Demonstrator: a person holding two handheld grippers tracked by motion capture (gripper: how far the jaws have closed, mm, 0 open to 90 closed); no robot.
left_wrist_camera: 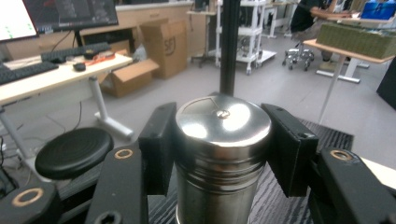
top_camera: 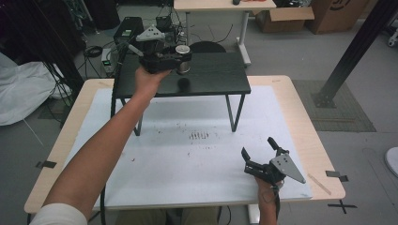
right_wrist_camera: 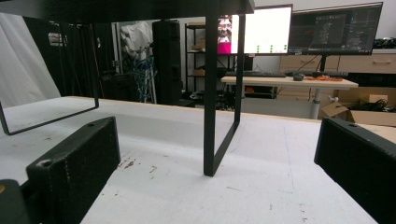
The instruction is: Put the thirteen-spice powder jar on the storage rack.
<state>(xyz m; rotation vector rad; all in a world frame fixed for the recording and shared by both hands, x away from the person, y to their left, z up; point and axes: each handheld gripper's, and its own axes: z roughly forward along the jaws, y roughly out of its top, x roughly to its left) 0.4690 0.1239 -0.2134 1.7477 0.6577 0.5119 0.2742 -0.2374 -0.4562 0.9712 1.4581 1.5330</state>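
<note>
- Steel, polished and round: the metal canister [left_wrist_camera: 222, 154] stands upright between the black jaws of the left gripper [top_camera: 180, 58], whose pads press on its sides just under the domed lid, so the jaws are clamped on it.
- In the high view the canister [top_camera: 182, 58] is over the back left part of the black shelf [top_camera: 211, 77], near that shelf's far edge; whether its base rests on the dark top or hangs just above it I cannot tell.
- The shelf top to the right of the canister is bare as far as its right edge, and the floor drops away behind it.
- The left forearm reaches long and nearly straight from the near left corner up to the shelf, the hand wrapped around the gripper's body, the grey plate on top.
- The right gripper [top_camera: 258, 152] rests low near the front right of the white table [top_camera: 187, 159], well apart from the shelf, its jaws spread wide with nothing between them.
- In the right gripper view those jaws frame the shelf's thin black leg [right_wrist_camera: 211, 93] and the scuffed white surface, which is bare from the jaws to the leg.
- The right hand holds it from below at the table's near edge.
</note>
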